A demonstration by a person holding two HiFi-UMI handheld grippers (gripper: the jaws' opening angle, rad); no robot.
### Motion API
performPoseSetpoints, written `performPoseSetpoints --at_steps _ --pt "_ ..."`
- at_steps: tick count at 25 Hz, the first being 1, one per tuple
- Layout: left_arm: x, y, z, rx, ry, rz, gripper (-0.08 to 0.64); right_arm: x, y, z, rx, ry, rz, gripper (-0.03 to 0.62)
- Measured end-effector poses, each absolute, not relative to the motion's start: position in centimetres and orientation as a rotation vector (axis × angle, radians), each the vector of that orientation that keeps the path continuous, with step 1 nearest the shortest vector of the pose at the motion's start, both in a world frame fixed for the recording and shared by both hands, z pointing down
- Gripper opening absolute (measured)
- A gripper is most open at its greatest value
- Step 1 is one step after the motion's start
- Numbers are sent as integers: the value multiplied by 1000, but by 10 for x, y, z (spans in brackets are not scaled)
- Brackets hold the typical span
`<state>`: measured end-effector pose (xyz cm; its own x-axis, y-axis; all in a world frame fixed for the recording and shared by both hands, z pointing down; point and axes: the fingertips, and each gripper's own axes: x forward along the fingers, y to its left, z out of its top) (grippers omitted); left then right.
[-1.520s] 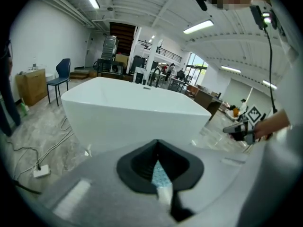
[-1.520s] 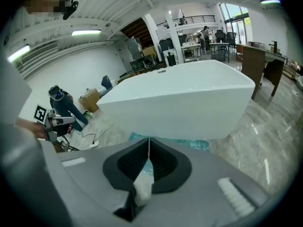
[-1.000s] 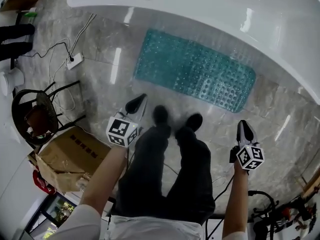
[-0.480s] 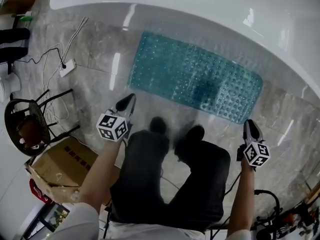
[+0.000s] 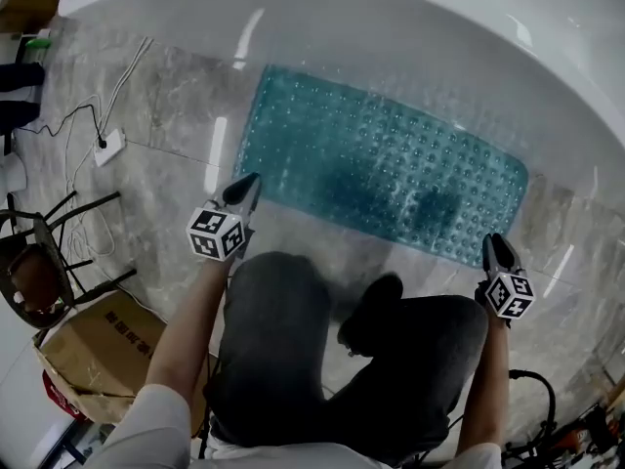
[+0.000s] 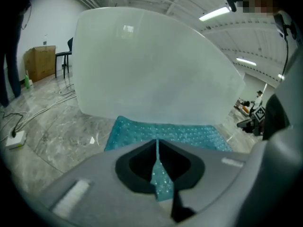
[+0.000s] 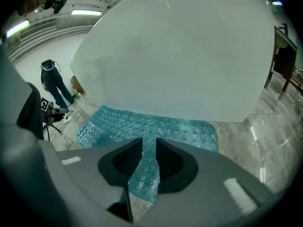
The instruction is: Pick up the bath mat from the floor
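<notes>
Mat [image 5: 381, 179] lay flat on floor [image 5: 166, 106] by tub [image 5: 391, 37], in neither gripper: left gripper [image 5: 244, 186] closed and empty, right gripper [image 5: 496, 247] just opening narrowly and empty, so grip and lift judged outstanding.

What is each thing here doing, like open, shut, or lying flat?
Tub: upright on the floor.
Mat: flat on the floor beside the tub, not held.
Left gripper: shut, empty.
Right gripper: a little open, jaws have just been opening, nothing between them.
</notes>
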<state>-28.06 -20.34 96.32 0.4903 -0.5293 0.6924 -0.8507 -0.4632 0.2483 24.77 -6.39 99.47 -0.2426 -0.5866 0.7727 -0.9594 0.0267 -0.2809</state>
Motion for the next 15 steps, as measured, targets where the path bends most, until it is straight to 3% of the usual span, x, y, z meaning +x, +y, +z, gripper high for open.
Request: performPoseSetpoints --at_steps 15 --pt "-330 -259 1103 2090 -1058 926 125 266 -67 1103 1528 -1830 1106 165"
